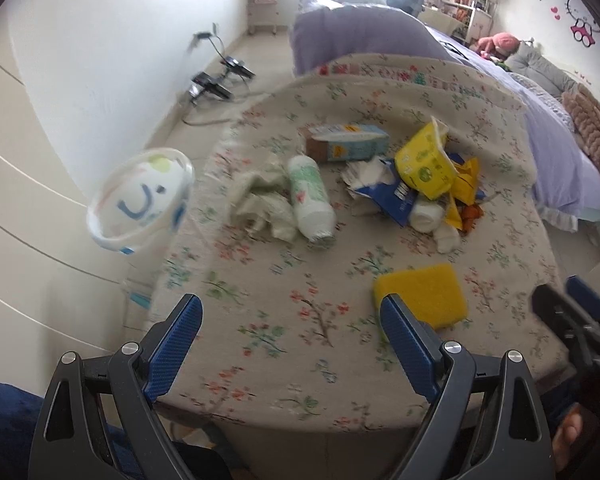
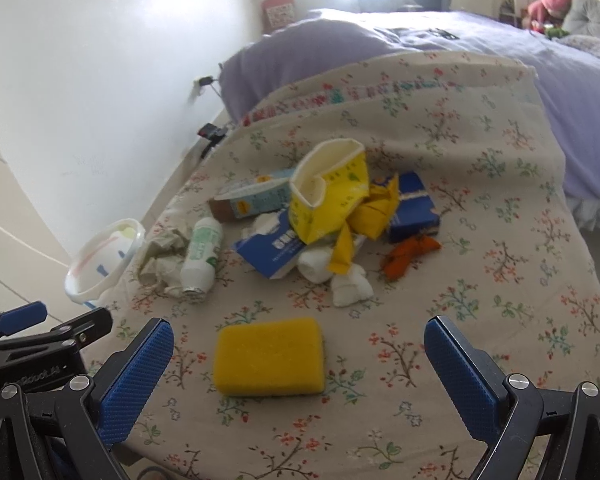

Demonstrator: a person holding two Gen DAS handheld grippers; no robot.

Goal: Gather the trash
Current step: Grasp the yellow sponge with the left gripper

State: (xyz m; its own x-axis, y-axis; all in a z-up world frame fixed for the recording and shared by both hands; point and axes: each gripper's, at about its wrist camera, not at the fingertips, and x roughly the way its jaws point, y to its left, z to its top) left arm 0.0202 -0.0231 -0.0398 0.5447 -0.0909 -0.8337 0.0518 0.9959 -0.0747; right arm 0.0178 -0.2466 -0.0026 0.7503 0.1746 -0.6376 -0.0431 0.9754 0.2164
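Note:
A pile of trash lies on the floral-cloth table (image 1: 284, 320) (image 2: 480, 280): a crushed yellow carton (image 1: 424, 160) (image 2: 332, 192), a light blue carton (image 1: 348, 142) (image 2: 252, 196), a white bottle (image 1: 312, 196) (image 2: 202, 256), crumpled paper (image 1: 260, 200) (image 2: 162, 258), blue packaging (image 1: 392, 196) (image 2: 412, 208) and white tissue (image 2: 350, 286). A yellow sponge (image 1: 424, 294) (image 2: 270, 356) lies nearest. A white bin (image 1: 140, 204) (image 2: 104, 258) with a drawn face stands at the table's left edge. My left gripper (image 1: 292, 332) is open and empty above the near table. My right gripper (image 2: 300, 364) is open, straddling the sponge from above.
A bed with a purple cover (image 1: 380, 32) (image 2: 420, 52) stands behind the table. A white wall (image 1: 100, 60) runs along the left, with chargers and cables (image 1: 216, 84) on the floor. The right gripper shows at the left wrist view's right edge (image 1: 580, 328).

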